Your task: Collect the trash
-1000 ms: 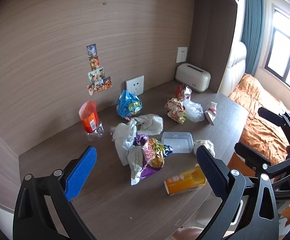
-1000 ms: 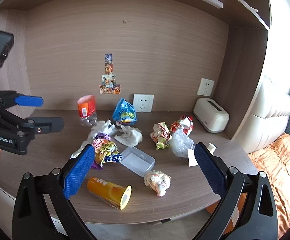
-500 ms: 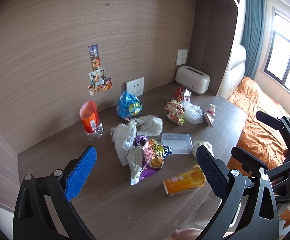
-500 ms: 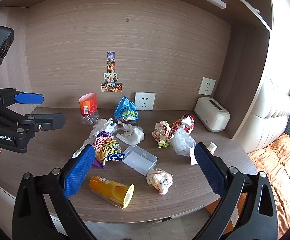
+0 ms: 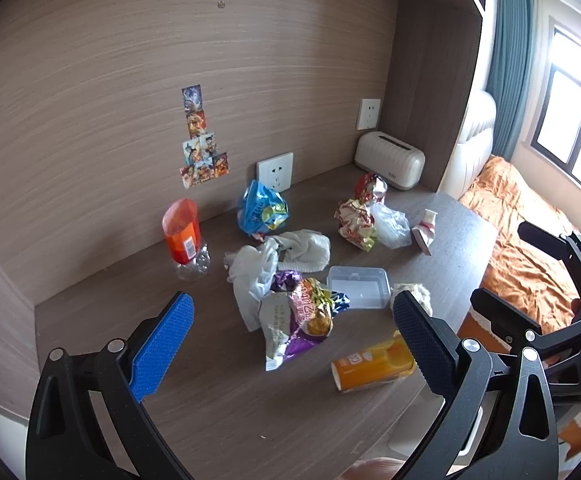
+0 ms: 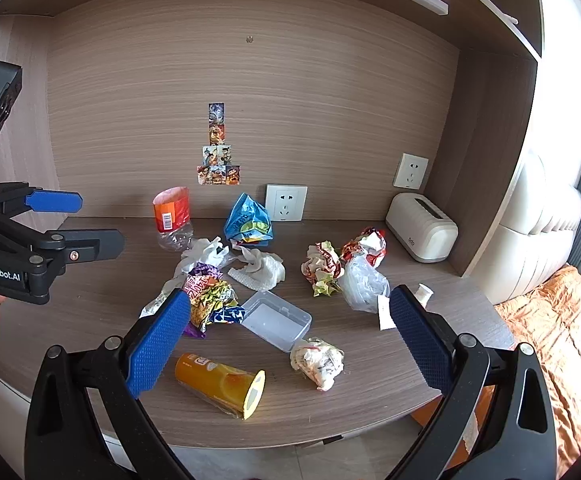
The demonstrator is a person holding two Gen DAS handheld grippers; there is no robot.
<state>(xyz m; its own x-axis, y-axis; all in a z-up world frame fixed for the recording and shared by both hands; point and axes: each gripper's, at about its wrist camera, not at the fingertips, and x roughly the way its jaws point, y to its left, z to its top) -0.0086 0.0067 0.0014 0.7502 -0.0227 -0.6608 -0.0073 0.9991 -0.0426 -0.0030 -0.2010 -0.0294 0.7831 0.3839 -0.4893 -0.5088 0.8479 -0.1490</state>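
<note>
Trash lies scattered on a brown desk (image 6: pixel 430 344). An orange tube can (image 6: pixel 220 384) lies on its side near the front edge, and shows in the left wrist view (image 5: pixel 374 362) too. Beside it are a crumpled paper ball (image 6: pixel 318 362), a clear plastic box (image 6: pixel 276 320), a colourful snack wrapper (image 6: pixel 210 304), white tissues (image 6: pixel 258 268), a blue bag (image 6: pixel 248 220), crumpled red wrappers (image 6: pixel 326 266), a clear bag (image 6: pixel 364 284) and an orange-labelled bottle (image 6: pixel 170 216). My left gripper (image 5: pixel 292 342) and my right gripper (image 6: pixel 288 338) are both open and empty above the desk front.
A white toaster (image 6: pixel 422 226) stands at the back right by the shelf wall. Wall sockets (image 6: pixel 286 202) and stickers (image 6: pixel 218 160) are on the back panel. A bed with an orange cover (image 6: pixel 554 344) lies to the right of the desk.
Both grippers have moved slightly closer to the desk, so the trash sits a little lower and larger in view. Nothing was picked up.
</note>
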